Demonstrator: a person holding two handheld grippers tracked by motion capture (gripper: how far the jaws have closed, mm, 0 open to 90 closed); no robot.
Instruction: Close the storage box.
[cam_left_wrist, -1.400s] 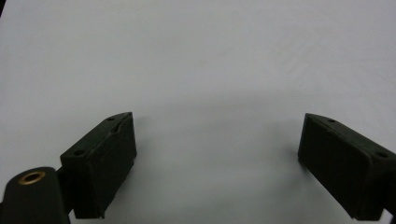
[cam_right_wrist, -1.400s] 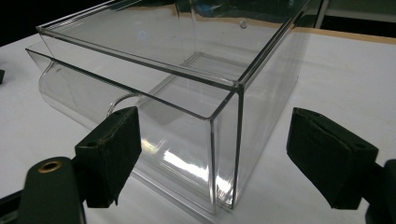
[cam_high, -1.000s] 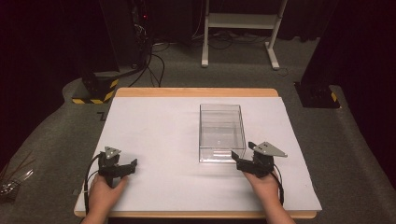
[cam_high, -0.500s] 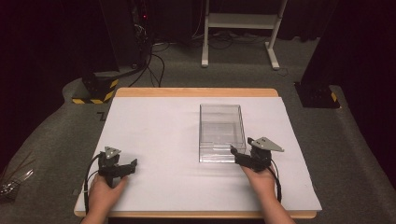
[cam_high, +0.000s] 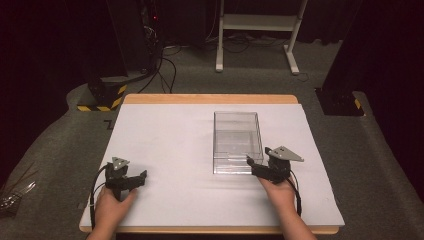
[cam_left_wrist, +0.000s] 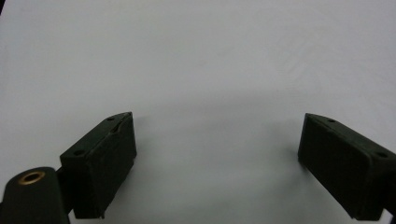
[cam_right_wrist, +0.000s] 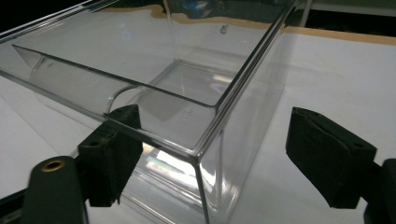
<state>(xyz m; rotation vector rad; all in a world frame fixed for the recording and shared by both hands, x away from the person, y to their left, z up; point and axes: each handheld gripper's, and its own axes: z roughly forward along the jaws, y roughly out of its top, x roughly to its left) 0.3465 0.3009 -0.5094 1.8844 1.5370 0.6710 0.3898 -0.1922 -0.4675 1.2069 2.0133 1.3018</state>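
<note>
The clear box (cam_high: 236, 141) is seen at centre right of the high view, on the white bench (cam_high: 170, 145). Its near right corner stands between the spread jaws of the right tool (cam_high: 256, 167). One wall only should be clamped, squarely. The left tool (cam_high: 141, 177) is held apart, lower left.

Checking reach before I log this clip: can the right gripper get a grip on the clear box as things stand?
Probably yes: the right gripper is open with the clear box corner between its jaws, nothing blocking.
</note>
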